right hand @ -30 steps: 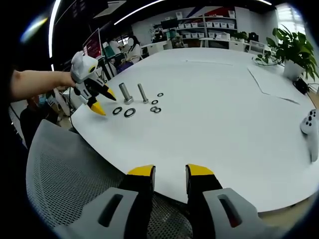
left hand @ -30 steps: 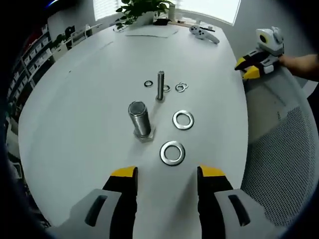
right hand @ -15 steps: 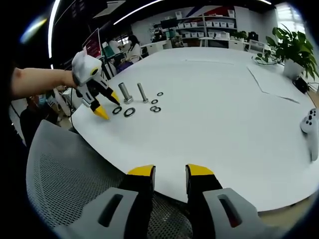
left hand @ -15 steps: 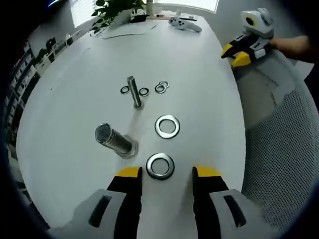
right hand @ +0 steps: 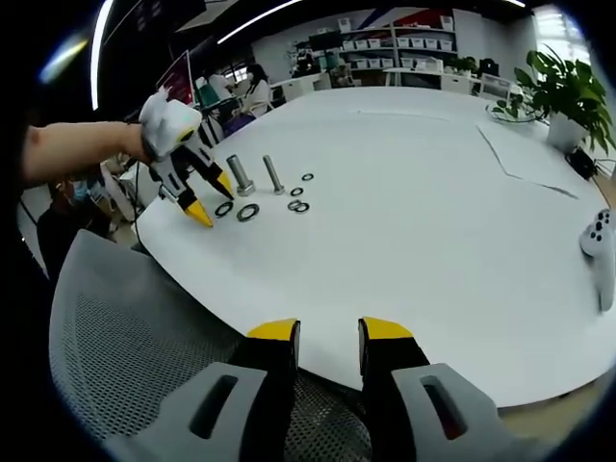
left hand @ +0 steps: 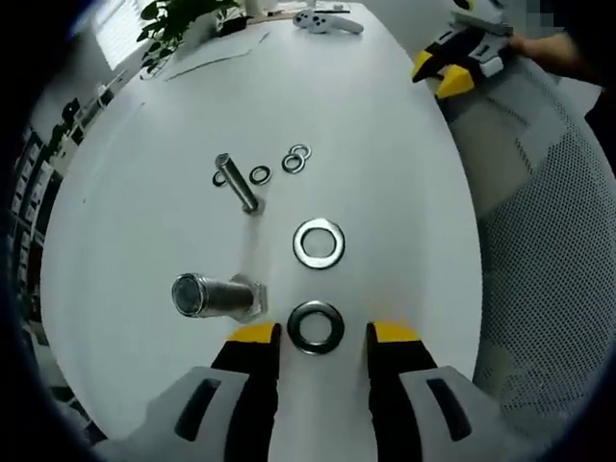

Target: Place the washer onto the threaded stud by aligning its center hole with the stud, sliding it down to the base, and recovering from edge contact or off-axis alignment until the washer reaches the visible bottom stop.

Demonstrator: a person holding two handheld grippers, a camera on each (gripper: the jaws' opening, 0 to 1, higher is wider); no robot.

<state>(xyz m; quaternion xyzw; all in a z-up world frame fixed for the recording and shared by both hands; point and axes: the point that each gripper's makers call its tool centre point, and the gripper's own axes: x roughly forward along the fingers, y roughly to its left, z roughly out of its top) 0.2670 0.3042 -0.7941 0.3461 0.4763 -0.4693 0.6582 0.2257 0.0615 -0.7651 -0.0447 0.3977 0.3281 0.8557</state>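
Large flat steel washer (left hand: 316, 327), unlifted
My left gripper (left hand: 322, 334) jaws gape astride it; pinch rim squarely, then centre over thick threaded stud (left hand: 214, 295)

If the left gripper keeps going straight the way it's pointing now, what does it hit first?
Most likely the nearest large washer, lying flat on the white table between the open tips of the left gripper. The second large washer lies farther along. How high the tips are above the table is unclear.
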